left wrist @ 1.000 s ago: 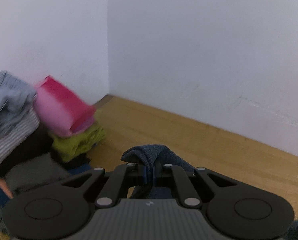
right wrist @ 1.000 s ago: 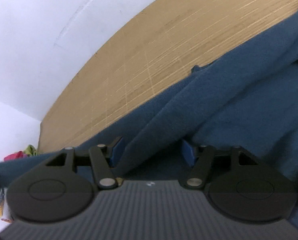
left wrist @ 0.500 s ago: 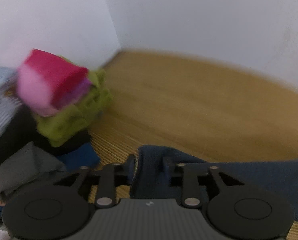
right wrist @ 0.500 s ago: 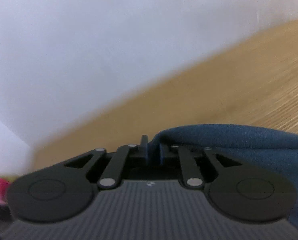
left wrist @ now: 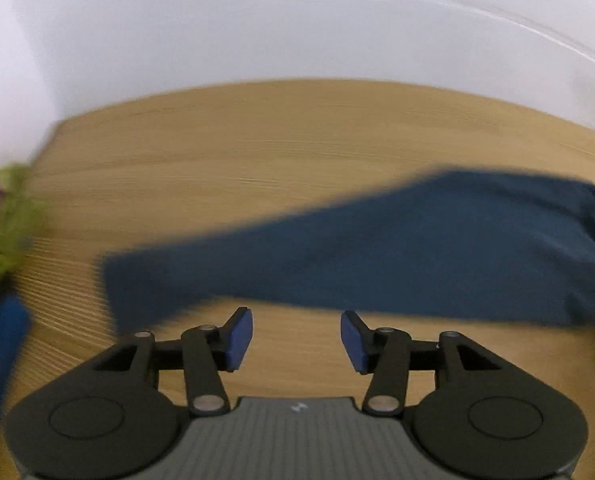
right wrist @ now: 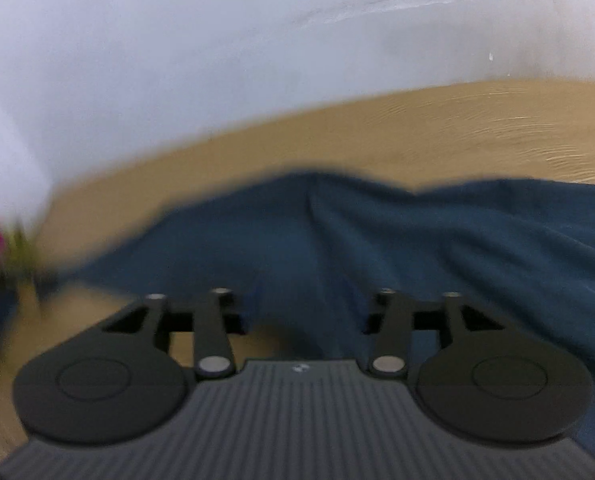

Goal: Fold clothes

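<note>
Blue garment [left wrist: 377, 252] is spread flat on the wooden surface [left wrist: 257, 140], long axis running left-right. It lies just ahead of the left tongs [left wrist: 296, 338], held apart and empty; the right tongs [right wrist: 303, 312], apart, are seen directly over its cloth, so nearer.
</note>
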Tool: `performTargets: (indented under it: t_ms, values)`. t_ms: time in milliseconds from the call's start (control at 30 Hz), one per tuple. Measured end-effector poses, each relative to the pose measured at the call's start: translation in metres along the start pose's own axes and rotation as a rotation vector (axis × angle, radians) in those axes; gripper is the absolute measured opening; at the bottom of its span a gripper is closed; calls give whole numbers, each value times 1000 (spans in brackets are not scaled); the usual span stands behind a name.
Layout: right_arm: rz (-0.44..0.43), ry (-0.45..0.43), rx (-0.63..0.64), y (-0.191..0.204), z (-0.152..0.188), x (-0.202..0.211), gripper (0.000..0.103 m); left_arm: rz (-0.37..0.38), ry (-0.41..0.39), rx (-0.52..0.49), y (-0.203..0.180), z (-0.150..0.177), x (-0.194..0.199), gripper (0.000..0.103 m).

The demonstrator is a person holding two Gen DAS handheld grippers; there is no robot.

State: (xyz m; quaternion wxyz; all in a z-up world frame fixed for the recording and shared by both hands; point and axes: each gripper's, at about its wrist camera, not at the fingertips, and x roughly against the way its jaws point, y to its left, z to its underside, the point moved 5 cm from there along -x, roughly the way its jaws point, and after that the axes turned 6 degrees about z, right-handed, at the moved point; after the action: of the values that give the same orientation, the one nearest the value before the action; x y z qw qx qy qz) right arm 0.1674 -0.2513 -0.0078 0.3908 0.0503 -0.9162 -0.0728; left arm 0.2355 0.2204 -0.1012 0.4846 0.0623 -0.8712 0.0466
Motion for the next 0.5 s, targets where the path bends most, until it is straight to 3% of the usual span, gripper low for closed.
performTargets:
  t_ms: [67,200,333,467,500]
  values:
    - [50,51,118,18,33,18,54,91,11,-18,-34,18,-4,52]
    - [107,34,296,49,66,21,52,220,83,-64,-91,50,-11,51]
    - [181,8,369,57,67,3,51,258,105,-138,-116,75,-2,51]
    - [212,44,370,51,67,-25,48,240,104,-115,-103,88,10,51]
    - [205,39,345,47,65,-27,31,231,101,-104,-97,90,13,51]
